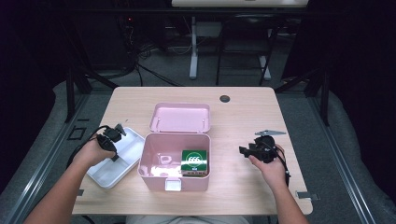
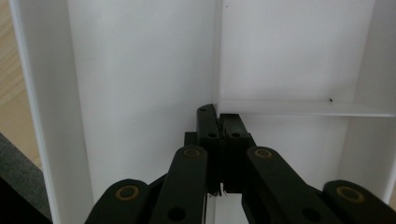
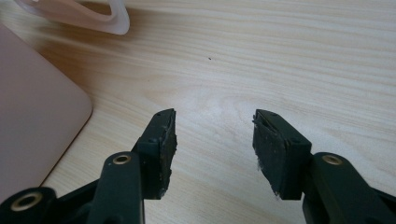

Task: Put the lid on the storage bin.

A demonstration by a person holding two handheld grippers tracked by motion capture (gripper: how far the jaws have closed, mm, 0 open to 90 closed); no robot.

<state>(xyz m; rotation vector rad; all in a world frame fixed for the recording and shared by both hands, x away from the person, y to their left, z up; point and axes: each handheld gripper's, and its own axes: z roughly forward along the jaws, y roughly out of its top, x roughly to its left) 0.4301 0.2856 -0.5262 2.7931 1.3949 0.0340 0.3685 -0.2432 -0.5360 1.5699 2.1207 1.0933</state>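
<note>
A person's left hand holds my left gripper (image 1: 114,156) tip-down inside a white compartment tray (image 1: 126,144) at the table's left. In the left gripper view its jaws (image 2: 219,116) are shut on the tray's (image 2: 140,70) thin upright divider (image 2: 218,56). An open pink box (image 1: 159,179) stands at the table's middle, its lid (image 1: 180,116) lying back behind it. A green packet (image 1: 194,162) lies inside it at the right. My right gripper (image 1: 243,151) rests right of the box, pointing at it, open with only bare wood between its pads (image 3: 215,135).
The wooden table (image 1: 243,121) has a round cable hole (image 1: 225,98) near its far edge. The pink box's side (image 3: 37,116) and a corner of its lid (image 3: 112,18) lie just left of the right gripper. Dark floor, cables and desk legs lie beyond the table.
</note>
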